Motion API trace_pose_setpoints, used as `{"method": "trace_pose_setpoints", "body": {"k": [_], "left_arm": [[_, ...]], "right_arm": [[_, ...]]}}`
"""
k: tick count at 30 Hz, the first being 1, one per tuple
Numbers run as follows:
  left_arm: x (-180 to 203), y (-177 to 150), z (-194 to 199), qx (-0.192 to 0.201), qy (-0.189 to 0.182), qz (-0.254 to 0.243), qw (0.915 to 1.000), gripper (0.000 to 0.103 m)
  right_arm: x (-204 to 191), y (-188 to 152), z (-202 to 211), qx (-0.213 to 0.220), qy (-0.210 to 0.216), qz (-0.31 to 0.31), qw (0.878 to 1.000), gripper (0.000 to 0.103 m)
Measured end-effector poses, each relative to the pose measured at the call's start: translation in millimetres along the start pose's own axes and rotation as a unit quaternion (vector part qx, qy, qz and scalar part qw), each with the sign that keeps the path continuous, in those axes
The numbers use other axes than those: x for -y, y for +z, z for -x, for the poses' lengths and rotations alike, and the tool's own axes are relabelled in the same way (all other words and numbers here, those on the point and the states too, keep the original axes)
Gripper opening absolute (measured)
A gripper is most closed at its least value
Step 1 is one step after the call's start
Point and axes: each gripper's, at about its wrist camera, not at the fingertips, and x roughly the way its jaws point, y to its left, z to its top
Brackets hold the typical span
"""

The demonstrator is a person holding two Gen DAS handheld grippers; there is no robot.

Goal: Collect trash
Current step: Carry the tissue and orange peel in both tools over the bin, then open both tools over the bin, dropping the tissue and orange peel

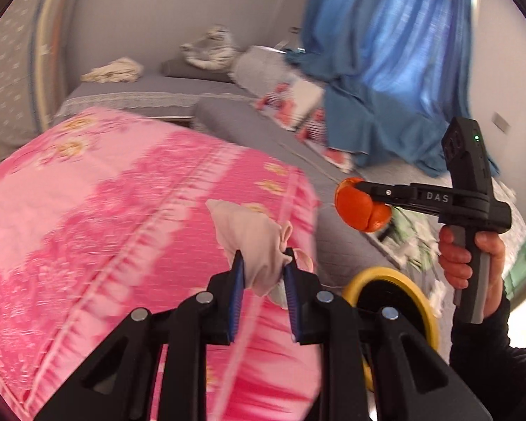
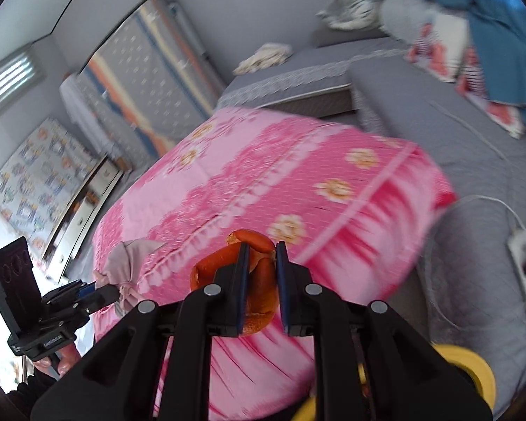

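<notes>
My left gripper [image 1: 264, 263] is pinching a crumpled pinkish tissue [image 1: 252, 238] above the folded pink floral quilt [image 1: 122, 210], and my right gripper [image 2: 261, 273] is clamped on a piece of orange peel [image 2: 259, 280] over the same quilt. A yellow-rimmed bin [image 1: 422, 301] sits below, beside the grey bed [image 1: 263, 129]

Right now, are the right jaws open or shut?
Shut on the orange peel: the right gripper pinches it between its blue pads.
</notes>
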Motion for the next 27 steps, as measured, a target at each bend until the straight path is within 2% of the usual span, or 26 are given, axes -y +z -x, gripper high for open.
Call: {"method": "trace_pose_setpoints", "body": {"k": [5,11,17,24,25,26,27], "left_arm": [[51,-10,-20,-0.023,-0.045,-0.037,0.9980,0.020],[93,-23,-47,-0.057,-0.095,-0.059,0.9921,0.020],[134,-40,-74,-0.086,-0.131,-0.089,0.9836,0.021],[156,-52,-92,-0.108,-0.143,-0.096,0.9791,0.023],[157,-52,-92,-0.108,-0.144,-0.097,0.9788,0.027],[158,-53,-92,-0.107,-0.145,-0.096,0.9789,0.029],[159,-53,-92,-0.109,-0.149,-0.095,0.9782,0.031]], "right_arm": [[36,-35,47,0.034,-0.078,-0.019,0.996,0.014],[59,-78,79,0.053,-0.148,-0.029,0.987,0.014],[92,-109,96,0.044,-0.177,-0.071,0.981,0.014],[111,-125,108,0.038,-0.200,-0.090,0.975,0.015],[113,-125,108,0.038,-0.205,-0.091,0.974,0.016],[114,-126,108,0.034,-0.209,-0.090,0.973,0.022],[117,-127,109,0.032,-0.212,-0.092,0.972,0.036]]}}
